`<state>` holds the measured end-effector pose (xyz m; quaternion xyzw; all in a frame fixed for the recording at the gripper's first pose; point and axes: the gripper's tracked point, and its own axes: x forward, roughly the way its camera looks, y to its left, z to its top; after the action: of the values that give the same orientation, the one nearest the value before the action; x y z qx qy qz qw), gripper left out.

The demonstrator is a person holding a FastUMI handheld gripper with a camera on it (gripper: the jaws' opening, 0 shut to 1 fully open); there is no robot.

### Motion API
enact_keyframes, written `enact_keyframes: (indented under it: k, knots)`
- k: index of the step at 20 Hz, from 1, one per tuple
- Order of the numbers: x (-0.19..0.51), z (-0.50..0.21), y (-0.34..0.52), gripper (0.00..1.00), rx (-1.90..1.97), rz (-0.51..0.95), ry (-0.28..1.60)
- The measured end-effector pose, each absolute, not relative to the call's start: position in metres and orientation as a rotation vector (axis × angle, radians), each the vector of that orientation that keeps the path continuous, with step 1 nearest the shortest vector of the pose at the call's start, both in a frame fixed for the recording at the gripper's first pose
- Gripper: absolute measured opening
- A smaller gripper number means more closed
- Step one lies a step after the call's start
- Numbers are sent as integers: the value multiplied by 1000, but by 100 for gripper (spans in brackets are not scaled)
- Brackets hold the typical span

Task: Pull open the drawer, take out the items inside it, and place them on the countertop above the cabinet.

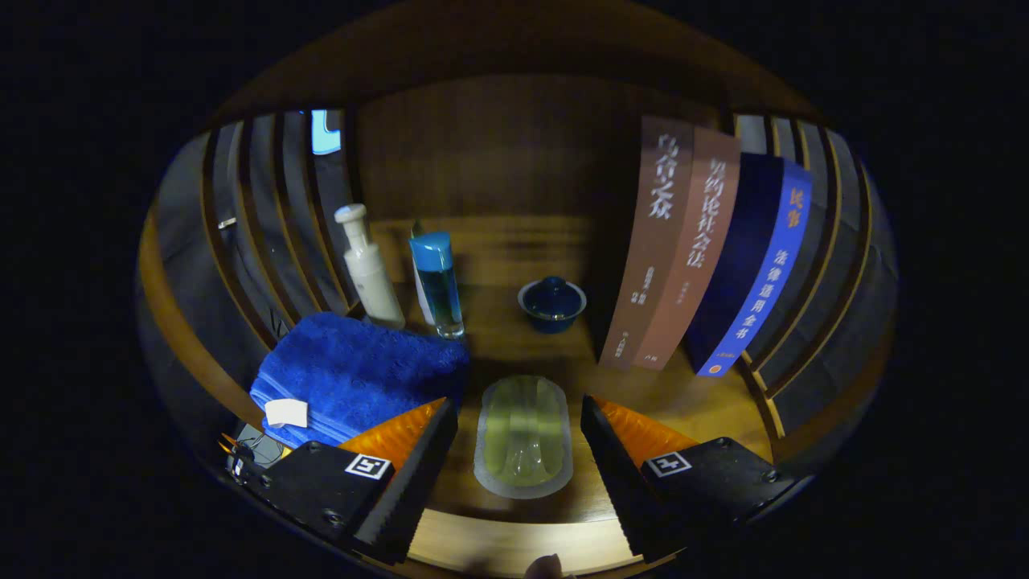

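Two fingers of the gripper (518, 474) stand spread — a clear tray (523, 435) between them, untouched.

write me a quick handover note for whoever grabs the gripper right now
Gripper: open, fingers spread either side of the clear oblong container, not pressing on it.
The container lies flat on the wooden countertop, between the fingers.
Also on the countertop: folded blue towel beside the left finger; beyond it a white pump bottle and a blue-capped bottle, both upright; a dark blue lidded cup further ahead; books leaning on the right.
Done: the container appears already set down on top.
Left: I cannot see the drawer from here, so check it for remaining items.
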<state>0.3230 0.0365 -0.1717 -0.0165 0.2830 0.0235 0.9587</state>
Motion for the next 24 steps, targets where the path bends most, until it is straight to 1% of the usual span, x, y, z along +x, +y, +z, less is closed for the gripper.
enact_keyframes:
  k: [6,9,19,24]
  knots:
    - [268,-117,45,99,-85,40,298]
    - [230,-107,47,100,-85,40,220]
    - [102,-108,42,100,-45,42,92]
    - [52,-158,40,100,-46,47,106]
